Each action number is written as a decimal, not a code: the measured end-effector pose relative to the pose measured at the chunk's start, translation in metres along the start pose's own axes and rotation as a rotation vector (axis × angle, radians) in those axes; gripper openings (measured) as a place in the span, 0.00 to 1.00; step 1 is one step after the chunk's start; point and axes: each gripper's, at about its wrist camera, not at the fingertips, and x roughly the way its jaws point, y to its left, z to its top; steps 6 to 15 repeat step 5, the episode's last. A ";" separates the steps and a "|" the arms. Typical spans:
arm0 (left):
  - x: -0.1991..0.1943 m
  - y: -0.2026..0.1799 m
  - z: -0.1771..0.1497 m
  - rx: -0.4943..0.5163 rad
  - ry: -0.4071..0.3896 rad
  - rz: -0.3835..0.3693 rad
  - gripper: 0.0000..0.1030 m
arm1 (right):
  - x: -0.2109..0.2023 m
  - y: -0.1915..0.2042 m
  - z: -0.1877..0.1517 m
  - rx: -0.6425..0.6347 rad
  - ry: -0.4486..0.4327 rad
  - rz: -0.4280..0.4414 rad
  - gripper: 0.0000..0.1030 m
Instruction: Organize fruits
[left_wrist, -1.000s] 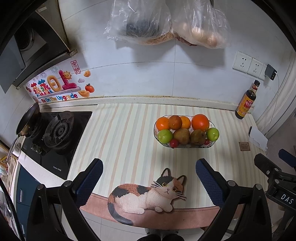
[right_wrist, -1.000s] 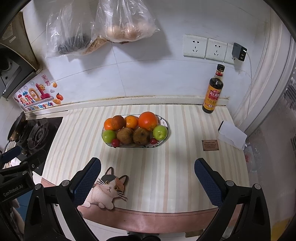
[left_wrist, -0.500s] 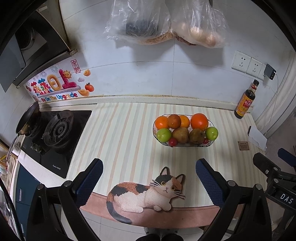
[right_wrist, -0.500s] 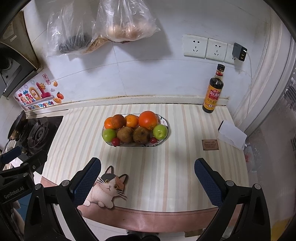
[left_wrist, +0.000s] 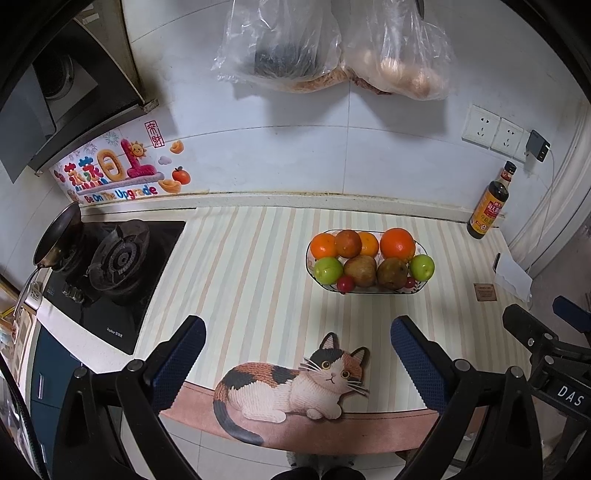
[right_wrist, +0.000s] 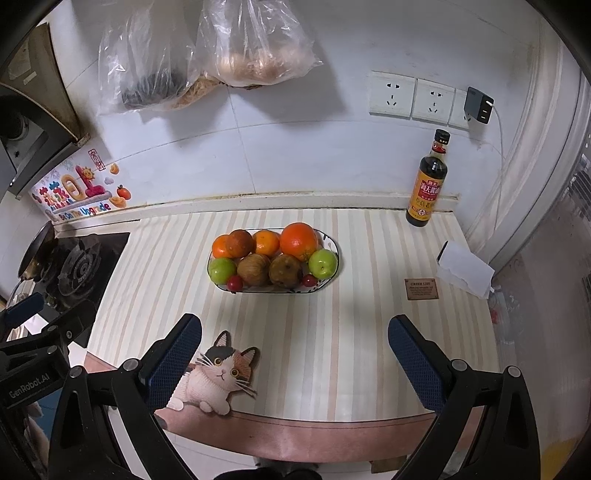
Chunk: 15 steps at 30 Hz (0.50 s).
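An oval fruit bowl stands on the striped counter mat. It holds oranges, two green apples, brown pears and small red fruits. My left gripper is open and empty, above the counter's front edge, well short of the bowl. My right gripper is open and empty, also near the front edge. Each gripper shows at the edge of the other's view.
A gas stove with a pan lies at the left. A dark sauce bottle stands at the back right, with a white paper and a small brown card nearby. Plastic bags hang on the wall.
Both views have shifted very slightly; the bowl sits a little higher in the frames. Both grippers stay open and empty.
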 end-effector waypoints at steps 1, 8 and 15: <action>0.000 0.000 0.000 0.001 -0.002 0.001 1.00 | 0.000 0.000 0.000 0.000 0.001 0.001 1.00; -0.005 -0.002 -0.001 0.003 -0.010 0.007 1.00 | 0.000 0.000 -0.001 0.002 0.002 0.003 1.00; -0.005 -0.002 -0.001 0.003 -0.010 0.007 1.00 | 0.000 0.000 -0.001 0.002 0.002 0.003 1.00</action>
